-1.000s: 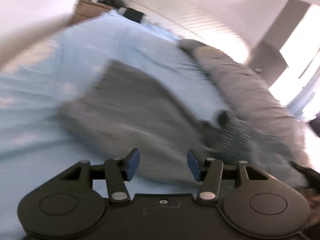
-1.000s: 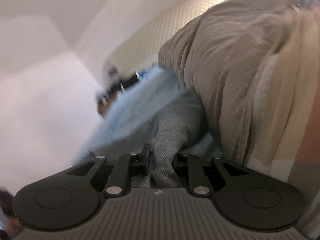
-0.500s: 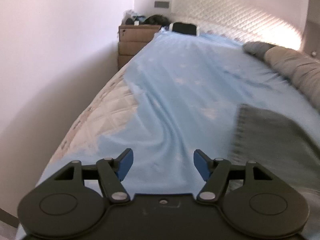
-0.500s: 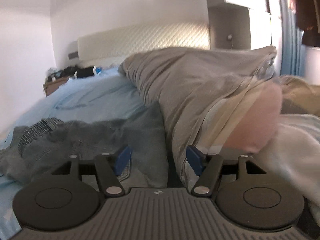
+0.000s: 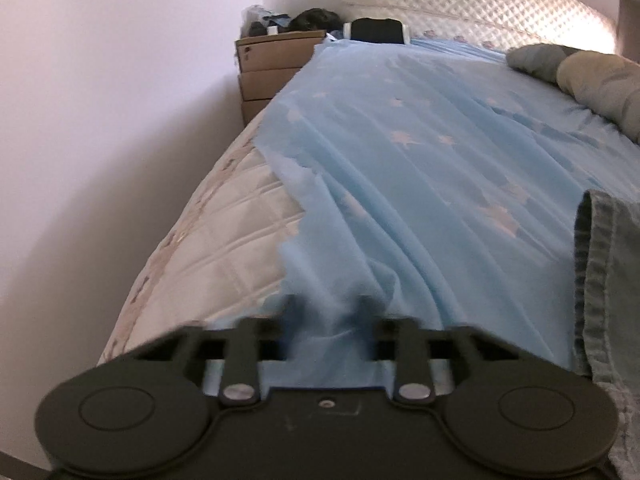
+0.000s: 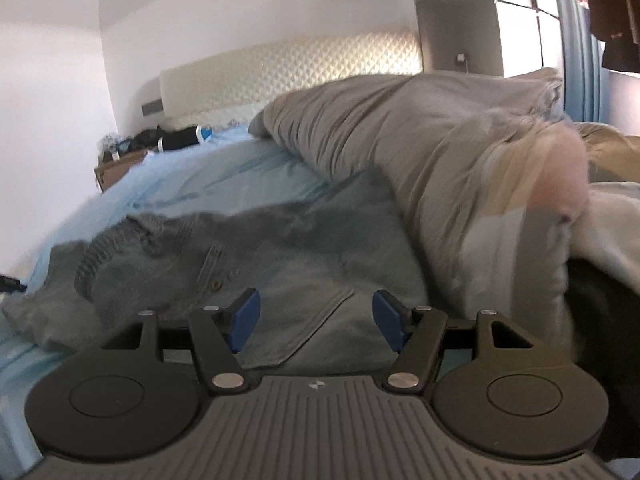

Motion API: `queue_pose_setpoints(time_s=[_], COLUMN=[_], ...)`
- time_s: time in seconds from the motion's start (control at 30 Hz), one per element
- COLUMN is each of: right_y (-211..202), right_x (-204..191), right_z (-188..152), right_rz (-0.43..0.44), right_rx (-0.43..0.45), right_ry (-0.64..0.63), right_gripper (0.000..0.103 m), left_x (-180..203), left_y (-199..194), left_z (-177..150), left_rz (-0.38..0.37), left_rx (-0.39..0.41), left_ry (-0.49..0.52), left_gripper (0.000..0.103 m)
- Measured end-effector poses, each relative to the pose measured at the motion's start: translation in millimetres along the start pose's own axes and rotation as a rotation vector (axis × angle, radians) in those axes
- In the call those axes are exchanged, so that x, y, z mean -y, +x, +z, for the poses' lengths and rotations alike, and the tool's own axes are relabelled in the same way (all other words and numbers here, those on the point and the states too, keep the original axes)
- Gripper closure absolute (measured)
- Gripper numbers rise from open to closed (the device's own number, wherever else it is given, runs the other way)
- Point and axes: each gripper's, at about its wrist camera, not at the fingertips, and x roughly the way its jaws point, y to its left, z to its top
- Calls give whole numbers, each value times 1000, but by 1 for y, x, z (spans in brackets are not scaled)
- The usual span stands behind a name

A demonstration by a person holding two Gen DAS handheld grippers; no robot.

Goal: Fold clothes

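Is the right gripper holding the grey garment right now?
No: the right gripper stands open above the grey garment, its blue pads clear of the cloth.

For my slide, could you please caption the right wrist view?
Open right gripper hovering over grey-blue denim garment on light blue bedsheet.

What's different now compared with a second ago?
The right gripper let go of the grey denim garment; its fingers now stand open above it. The left gripper swung from the garment to the blue sheet near the mattress edge, its fingers just closing on a fold. The grey duvet stayed put.
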Motion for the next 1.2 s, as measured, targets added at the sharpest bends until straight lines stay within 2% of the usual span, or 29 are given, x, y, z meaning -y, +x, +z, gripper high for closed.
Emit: queue_pose_setpoints(time_s=[0.07,0.2,0.57,0.67,0.77,0.83,0.87,0.93,1.0,1.2], right_y=[6,13,11,13,13,12,12,11,10,11], right_x=[-8,-18,-31,-28,-22,-18,-15,-8,1,35], right_z=[-2,1,2,0,0,0,0,0,-1,-3], right_rz=[6,27,38,26,16,6,5,1,-7,1], right_rx=[-9,-6,8,0,3,12,17,29,45,81], right_ry=[-7,14,18,32,46,53,60,74,97,149], right_gripper=[37,37,37,37,37,37,37,37,37,35], left_x=[3,-2,-112,-137,-144,-138,-132,-121,-100,-12], left_y=[-1,-4,-12,-10,-19,-36,-47,-69,-94,-163], left_z=[1,5,11,-1,-14,-18,-20,-24,-26,-39], left_rz=[21,96,385,360,272,212,186,134,87,-50], left_rx=[-14,-14,-49,-71,-64,-31,-11,28,59,154], left_ry=[28,21,-171,-208,-257,-281,-287,-298,-270,-127], left_gripper=[103,103,103,103,102,99,96,84,68,59])
